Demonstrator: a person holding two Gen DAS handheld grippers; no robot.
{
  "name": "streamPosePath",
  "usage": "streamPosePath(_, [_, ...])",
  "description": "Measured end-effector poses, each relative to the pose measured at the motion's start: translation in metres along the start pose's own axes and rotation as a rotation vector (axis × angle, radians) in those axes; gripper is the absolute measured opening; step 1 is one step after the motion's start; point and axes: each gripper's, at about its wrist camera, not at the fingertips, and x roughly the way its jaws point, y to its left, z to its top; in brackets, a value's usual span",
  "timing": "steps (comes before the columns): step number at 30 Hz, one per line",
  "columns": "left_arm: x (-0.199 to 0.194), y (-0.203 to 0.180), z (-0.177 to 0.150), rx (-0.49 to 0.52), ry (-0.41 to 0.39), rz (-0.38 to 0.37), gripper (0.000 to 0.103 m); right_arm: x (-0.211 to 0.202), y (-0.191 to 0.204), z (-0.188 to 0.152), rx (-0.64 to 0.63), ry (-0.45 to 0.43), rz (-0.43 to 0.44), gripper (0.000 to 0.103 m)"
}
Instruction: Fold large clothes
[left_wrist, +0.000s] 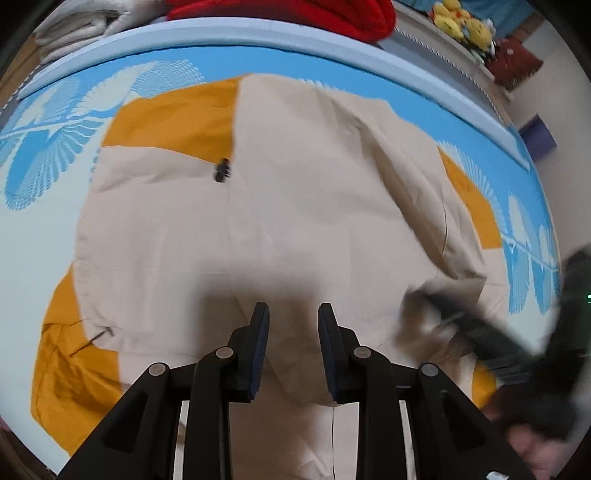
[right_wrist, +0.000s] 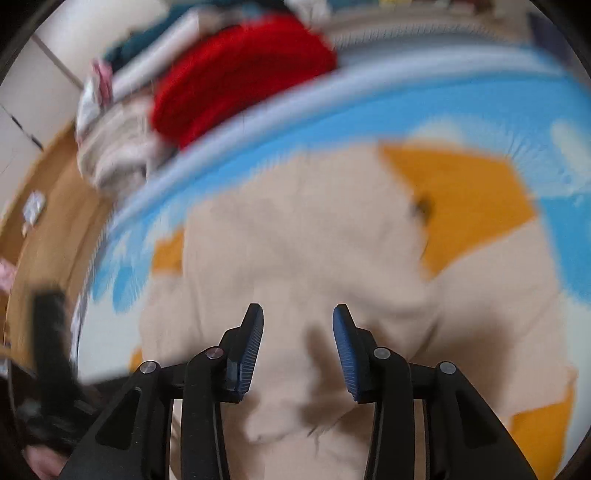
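Note:
A large beige garment (left_wrist: 295, 206) with orange panels (left_wrist: 173, 114) lies spread on a blue and white patterned bed sheet (left_wrist: 332, 70). A small black toggle (left_wrist: 221, 170) sits on its upper part. My left gripper (left_wrist: 292, 308) hovers over the garment's near middle, jaws apart, with no cloth between the pads. In the right wrist view my right gripper (right_wrist: 297, 310) stands open above the beige cloth (right_wrist: 314, 240), nothing pinched. That right gripper (left_wrist: 454, 317) appears blurred at the garment's right edge in the left wrist view. The left tool (right_wrist: 51, 332) shows as a dark blur at the far left.
A red garment (left_wrist: 295, 11) and folded pale clothes (left_wrist: 74, 29) lie past the bed's far edge. Yellow plush toys (left_wrist: 461, 22) sit at the back right, with a purple object (left_wrist: 537, 136) beside the bed. Wooden floor (right_wrist: 44, 192) shows left of the bed.

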Motion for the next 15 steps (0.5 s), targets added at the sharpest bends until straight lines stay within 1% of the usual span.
streamPosePath(1, [-0.003,0.004,-0.001,-0.006,-0.001,-0.002,0.024,0.020,-0.002,-0.007,-0.004,0.078,-0.026,0.041])
streamPosePath(2, [-0.006,0.008,-0.002,-0.011,-0.002,-0.002,0.024,0.041,-0.005,-0.015,-0.018,0.171,-0.107,0.041])
streamPosePath(3, [-0.010,0.010,-0.002,-0.013,-0.003,-0.002,0.024,0.050,-0.008,-0.022,-0.029,0.206,-0.158,0.040])
streamPosePath(6, [-0.024,0.017,-0.003,-0.018,-0.023,-0.010,0.024,0.042,0.001,-0.021,-0.045,0.172,-0.179,0.041])
streamPosePath(8, [-0.034,0.019,-0.004,-0.017,-0.042,-0.013,0.024,0.022,0.014,-0.017,-0.070,0.082,-0.114,0.041])
streamPosePath(9, [-0.036,0.015,-0.004,-0.017,-0.050,-0.013,0.024,0.013,0.020,-0.016,-0.085,0.048,-0.096,0.041])
streamPosePath(11, [-0.048,0.017,-0.005,-0.018,-0.072,-0.014,0.024,0.011,0.027,-0.011,-0.119,0.027,-0.086,0.041])
streamPosePath(12, [-0.055,0.017,-0.007,-0.012,-0.095,-0.015,0.024,0.016,0.027,-0.013,-0.131,0.044,-0.093,0.043])
streamPosePath(14, [-0.068,0.017,-0.009,0.012,-0.126,-0.012,0.024,0.038,0.011,-0.023,-0.129,0.168,-0.179,0.043])
streamPosePath(15, [-0.077,0.016,-0.011,0.030,-0.147,-0.019,0.024,0.042,0.006,-0.027,-0.112,0.197,-0.227,0.043])
